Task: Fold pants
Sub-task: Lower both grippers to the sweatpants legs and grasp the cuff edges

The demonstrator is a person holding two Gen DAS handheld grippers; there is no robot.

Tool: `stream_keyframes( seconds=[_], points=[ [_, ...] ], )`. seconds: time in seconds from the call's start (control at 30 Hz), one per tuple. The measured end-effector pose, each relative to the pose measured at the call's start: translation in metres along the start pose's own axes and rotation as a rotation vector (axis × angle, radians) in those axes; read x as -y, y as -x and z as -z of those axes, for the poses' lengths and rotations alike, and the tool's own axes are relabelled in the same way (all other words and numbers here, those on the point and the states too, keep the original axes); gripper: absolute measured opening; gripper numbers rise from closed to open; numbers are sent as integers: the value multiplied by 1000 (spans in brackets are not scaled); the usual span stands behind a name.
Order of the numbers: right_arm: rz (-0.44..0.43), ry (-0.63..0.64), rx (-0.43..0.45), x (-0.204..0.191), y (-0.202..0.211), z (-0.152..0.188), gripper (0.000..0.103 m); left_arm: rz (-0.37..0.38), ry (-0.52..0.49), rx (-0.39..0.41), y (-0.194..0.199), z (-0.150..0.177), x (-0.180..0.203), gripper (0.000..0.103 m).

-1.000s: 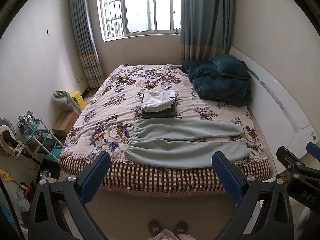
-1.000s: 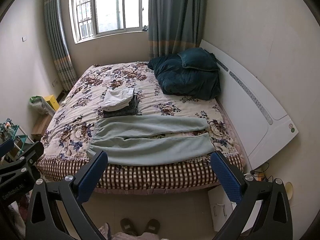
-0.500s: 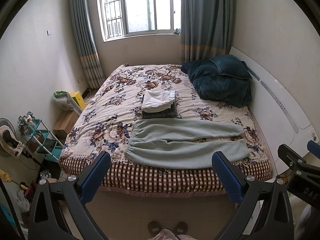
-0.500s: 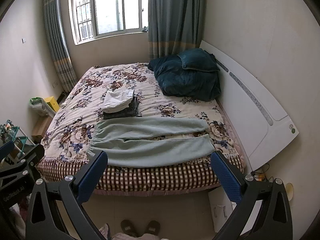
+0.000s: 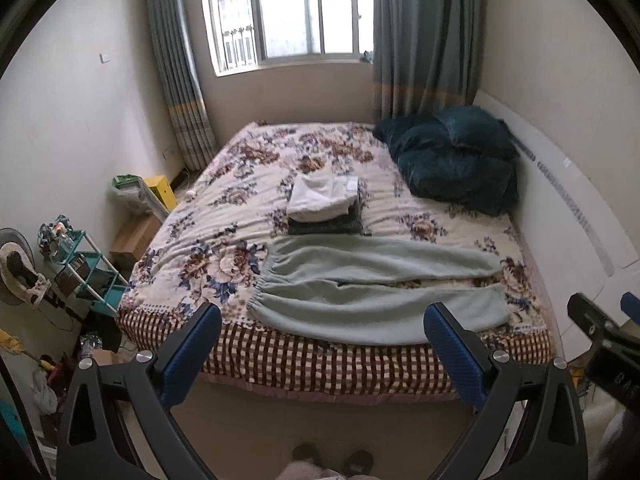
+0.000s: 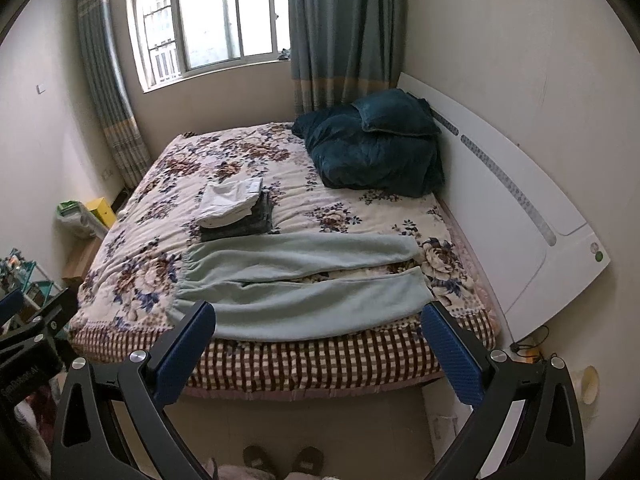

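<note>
Pale green pants (image 5: 372, 280) lie flat along the near edge of the floral bed (image 5: 240, 184), waistband to the left, legs stretching right; they also show in the right wrist view (image 6: 304, 280). My left gripper (image 5: 322, 324) is open and empty, held in the air in front of the bed, short of the pants. My right gripper (image 6: 318, 324) is open and empty too, at the same distance. Each gripper shows at the edge of the other's view.
A stack of folded clothes (image 5: 326, 208) lies just behind the pants. A dark teal quilt and pillow (image 5: 452, 164) sit at the headboard (image 6: 520, 208). A teal shelf (image 5: 92, 276), boxes and clutter stand left of the bed. Slippers (image 6: 284, 458) are on the floor below.
Both grippers have edged slightly closer to the bed; the view has dipped a little. The pants lie unchanged.
</note>
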State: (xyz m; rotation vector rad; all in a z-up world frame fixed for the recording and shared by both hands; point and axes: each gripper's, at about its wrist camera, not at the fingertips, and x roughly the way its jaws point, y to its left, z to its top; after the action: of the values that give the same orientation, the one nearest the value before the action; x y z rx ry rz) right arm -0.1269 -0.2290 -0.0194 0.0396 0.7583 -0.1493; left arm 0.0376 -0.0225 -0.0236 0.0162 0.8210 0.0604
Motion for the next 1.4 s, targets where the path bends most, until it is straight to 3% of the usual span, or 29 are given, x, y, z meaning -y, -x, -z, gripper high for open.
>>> stream_keyframes(
  seconds=[0.27,0.43,0.63,0.83,1.07,1.13,1.3,1.4],
  points=[
    [62,-50,-79,-1,-132,-26,103,-62,-25,-87,-122,-24,8,103],
    [82,-75,-177,-4,-255,-52,103,-76,-49,-167,-233,-52,7,103],
    [97,-39,-278,-28,-430,-87,103,-59,-105,-293,-387,-87,9,103],
    [80,93,-388,-60,-609,-116,103,-37,-338,-378,-537,-97,51,103],
    [23,288,-632,-70,-809,-126,103,2,-655,-480,-704,-94,126,103],
    [5,328,-673,-64,-864,-130,103,21,-690,-508,-740,-91,142,103],
    [-15,451,-790,-42,-958,-121,103,94,-772,-617,-811,-71,178,103],
    [-39,535,-857,-28,-989,-101,103,110,-833,-664,-838,-59,196,103]
  ],
)
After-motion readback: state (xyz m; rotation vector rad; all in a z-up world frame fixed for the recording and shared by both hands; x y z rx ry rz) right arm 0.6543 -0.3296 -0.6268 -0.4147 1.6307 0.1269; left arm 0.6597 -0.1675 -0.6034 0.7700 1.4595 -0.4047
